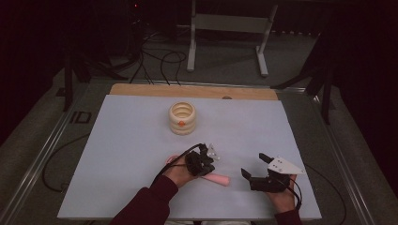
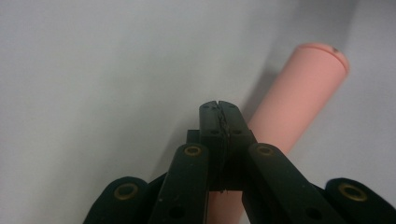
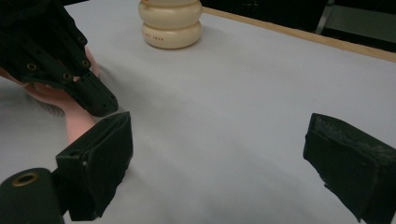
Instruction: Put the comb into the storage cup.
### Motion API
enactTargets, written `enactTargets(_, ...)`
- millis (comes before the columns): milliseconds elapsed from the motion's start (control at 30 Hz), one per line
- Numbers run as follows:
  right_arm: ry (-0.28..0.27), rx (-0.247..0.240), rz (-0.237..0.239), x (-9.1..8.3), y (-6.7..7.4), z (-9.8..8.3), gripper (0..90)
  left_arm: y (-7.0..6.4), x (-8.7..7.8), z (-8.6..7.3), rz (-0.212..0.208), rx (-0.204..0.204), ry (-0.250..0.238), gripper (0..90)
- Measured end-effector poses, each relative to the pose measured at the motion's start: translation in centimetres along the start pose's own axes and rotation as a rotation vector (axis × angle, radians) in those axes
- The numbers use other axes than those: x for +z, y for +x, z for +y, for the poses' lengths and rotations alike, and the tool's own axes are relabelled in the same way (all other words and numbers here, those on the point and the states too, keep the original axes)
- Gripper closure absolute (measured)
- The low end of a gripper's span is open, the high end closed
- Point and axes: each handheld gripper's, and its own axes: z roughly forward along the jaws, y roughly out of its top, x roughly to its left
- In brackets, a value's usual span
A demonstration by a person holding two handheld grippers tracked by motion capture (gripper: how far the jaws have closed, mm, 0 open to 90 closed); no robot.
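Note:
A pink cylinder lies flat on the pale sheet near the front edge. My left gripper points down right beside it, and in the left gripper view its jaws are pressed together with nothing between them while the pink cylinder runs past on their right. My right gripper rests to the right of it, jaws wide apart and empty. The right gripper view has the left gripper hovering over the cylinder's end.
A cream ringed pot with an orange spot stands at the middle back of the sheet, also at the top of the right gripper view. A wooden board edge runs behind. Cables and a white stand lie beyond the table.

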Motion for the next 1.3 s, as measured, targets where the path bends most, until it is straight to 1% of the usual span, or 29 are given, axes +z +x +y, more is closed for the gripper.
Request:
enactTargets(67,0.000,0.000,0.000,0.0,0.0,0.0,8.4,0.2,-0.2,-0.2,0.003,-0.013,-0.014,88.8)
enactTargets(133,0.000,0.000,0.000,0.0,0.0,0.0,8.4,0.3,-0.3,-0.3,0.010,-0.016,-0.020,86.9)
enactTargets(167,-0.001,0.000,0.000,0.0,0.0,0.0,8.4,0.6,-0.8,-0.5,0.029,-0.022,-0.042,86.9)
enactTargets(200,0.000,0.000,-0.001,0.0,0.0,0.0,8.4,0.7,-1.0,-0.6,0.038,-0.032,-0.062,83.6)
enactTargets(267,-0.002,-0.002,0.001,0.0,0.0,0.0,8.4,1.0,-1.7,-0.9,0.058,-0.044,-0.103,81.3)
enactTargets(367,-0.003,-0.003,-0.001,0.0,-0.1,0.0,8.4,1.4,-2.9,-1.5,0.092,-0.087,-0.176,72.5)
enactTargets(433,-0.004,0.000,-0.004,-0.1,-0.1,0.0,8.3,1.6,-3.8,-2.1,0.128,-0.108,-0.219,63.0)
enactTargets(533,-0.004,0.000,-0.004,-0.1,0.0,0.0,8.3,1.7,-5.4,-3.2,0.200,-0.146,-0.279,45.0)
enactTargets(567,-0.004,-0.002,-0.005,-0.1,-0.1,0.0,8.3,1.8,-5.9,-3.6,0.225,-0.161,-0.305,40.4)
enactTargets(633,-0.005,0.000,-0.003,0.0,0.0,0.0,8.4,1.9,-7.0,-4.5,0.257,-0.187,-0.349,32.4)
enactTargets(667,-0.005,0.000,-0.003,0.0,0.0,0.0,8.4,1.9,-7.0,-4.5,0.257,-0.187,-0.349,29.4)
enactTargets(700,-0.005,-0.001,-0.001,0.0,0.0,0.0,8.3,2.0,-8.1,-5.5,0.290,-0.211,-0.394,29.4)
enactTargets(733,-0.005,0.001,0.000,0.0,0.0,0.0,8.4,2.1,-8.7,-6.1,0.303,-0.225,-0.416,23.0)
enactTargets(767,-0.005,0.001,0.000,0.0,0.0,0.0,8.4,2.1,-8.7,-6.1,0.303,-0.225,-0.416,21.0)
enactTargets(800,-0.005,0.003,-0.001,0.0,0.0,0.0,8.3,2.1,-9.7,-7.2,0.336,-0.245,-0.458,21.0)
enactTargets(833,-0.007,0.001,-0.001,0.0,0.0,0.0,8.4,2.1,-10.3,-7.7,0.350,-0.257,-0.472,16.7)
enactTargets(867,-0.008,0.001,-0.001,0.0,0.0,0.0,8.3,2.1,-10.8,-8.3,0.369,-0.265,-0.488,14.9)
enactTargets(900,-0.008,0.001,-0.002,0.0,0.0,0.0,8.3,2.0,-11.2,-8.9,0.386,-0.276,-0.506,15.0)
enactTargets(967,-0.010,0.000,-0.003,-0.1,0.0,0.0,8.3,1.9,-12.0,-10.2,0.441,-0.291,-0.523,14.7)
enactTargets(1067,-0.016,0.004,-0.003,-0.1,-0.1,0.0,8.3,2.0,-13.0,-12.4,0.476,-0.322,-0.553,12.1)
enactTargets(1133,-0.018,0.003,-0.004,-0.1,0.0,0.0,8.3,2.1,-13.5,-13.8,0.482,-0.346,-0.565,8.7)
enactTargets(1233,-0.020,0.005,-0.002,-0.1,0.0,0.0,8.3,2.3,-14.1,-15.6,0.502,-0.372,-0.564,0.0)
enactTargets(1300,-0.023,0.001,-0.003,-0.1,0.0,0.0,8.3,2.2,-14.5,-16.7,0.531,-0.385,-0.575,0.0)
